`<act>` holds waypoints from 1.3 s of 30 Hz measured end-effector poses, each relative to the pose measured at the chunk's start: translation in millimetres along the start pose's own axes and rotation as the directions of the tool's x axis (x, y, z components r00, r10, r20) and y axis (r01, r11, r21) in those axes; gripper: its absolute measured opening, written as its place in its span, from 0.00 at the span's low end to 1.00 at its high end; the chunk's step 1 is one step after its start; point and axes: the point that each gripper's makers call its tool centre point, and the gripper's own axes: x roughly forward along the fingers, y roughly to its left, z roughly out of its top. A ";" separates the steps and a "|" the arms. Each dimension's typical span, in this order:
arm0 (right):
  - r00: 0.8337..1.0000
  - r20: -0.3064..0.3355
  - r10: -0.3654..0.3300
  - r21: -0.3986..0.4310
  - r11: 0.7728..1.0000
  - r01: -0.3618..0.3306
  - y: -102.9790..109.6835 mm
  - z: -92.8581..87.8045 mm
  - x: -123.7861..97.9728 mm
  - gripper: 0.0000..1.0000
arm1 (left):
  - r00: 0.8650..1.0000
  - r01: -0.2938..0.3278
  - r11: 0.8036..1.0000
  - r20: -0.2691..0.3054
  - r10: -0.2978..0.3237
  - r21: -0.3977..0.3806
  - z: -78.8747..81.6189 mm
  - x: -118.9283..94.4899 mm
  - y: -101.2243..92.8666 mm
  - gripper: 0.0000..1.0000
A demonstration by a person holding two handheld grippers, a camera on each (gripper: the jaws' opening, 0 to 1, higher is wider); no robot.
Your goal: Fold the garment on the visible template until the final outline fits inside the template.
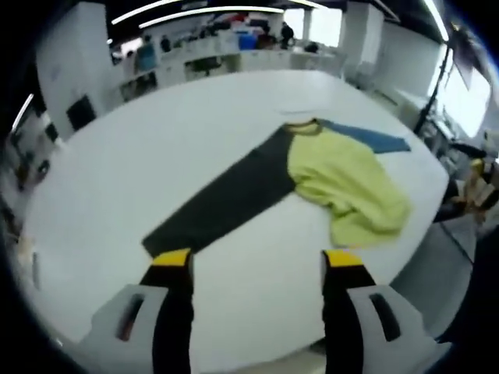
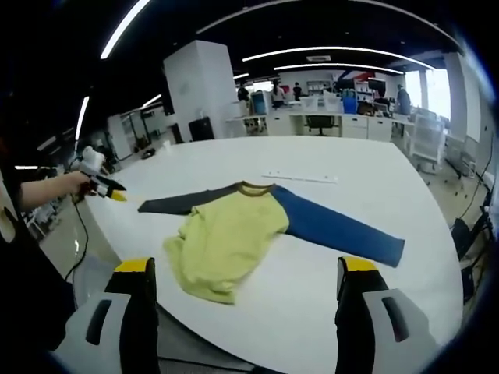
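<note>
Both claws, left claw (image 1: 256, 269) and right claw (image 2: 246, 276), are hovering apart and empty while the limp, light garment (image 2: 234, 230) is begging a pinch at its blue sleeve cuff (image 2: 388, 251).

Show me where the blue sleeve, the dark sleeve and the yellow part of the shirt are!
blue sleeve (image 2: 339, 228), right gripper view, middle of the sleeve.
dark sleeve (image 1: 226, 199), left gripper view, middle of the sleeve.
yellow body (image 2: 226, 234), right gripper view, centre of the crumpled body.

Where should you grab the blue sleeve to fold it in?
Probably at the cuff end of the blue sleeve, where it lies flat and stretched straight on the white table, away from the yellow body. Come with the right gripper, from the table edge nearest it; its jaws are open. The bare cuff leaves only one layer to pinch.
</note>
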 end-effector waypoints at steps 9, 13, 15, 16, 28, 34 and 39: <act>1.000 -0.012 -0.009 -0.023 1.000 0.009 -8.5 -2.4 -7.1 0.95 | 0.994 0.049 0.999 0.098 -0.047 -0.015 18.0 -20.2 -42.8 0.71; 1.000 -0.011 -0.013 -0.023 1.000 0.013 -12.2 -2.2 -9.9 0.95 | 0.987 0.072 0.997 0.143 -0.070 -0.004 28.3 -32.2 -60.1 0.74; 1.000 -0.009 -0.014 -0.025 1.000 0.014 -12.8 -1.7 -11.4 0.95 | 0.983 0.086 0.996 0.165 -0.086 0.008 32.6 -39.2 -70.2 0.77; 1.000 -0.008 -0.015 -0.026 1.000 0.015 -13.2 -1.3 -12.6 0.95 | 0.979 0.093 0.995 0.181 -0.096 0.023 35.1 -42.9 -75.3 0.78; 1.000 -0.022 -0.014 -0.027 1.000 0.013 -15.7 -5.0 -22.7 0.96 | 0.972 0.108 0.992 0.202 -0.119 0.064 23.0 -65.5 -105.6 0.90; 1.000 -0.027 -0.013 -0.025 1.000 0.012 -16.4 -7.1 -27.2 0.96 | 0.974 0.121 0.990 0.185 -0.133 0.070 13.3 -71.7 -109.3 0.95; 1.000 -0.022 -0.008 -0.025 1.000 0.008 -13.9 -4.3 -28.6 0.96 | 0.974 0.147 0.985 0.161 -0.159 0.087 6.7 -73.5 -111.9 1.00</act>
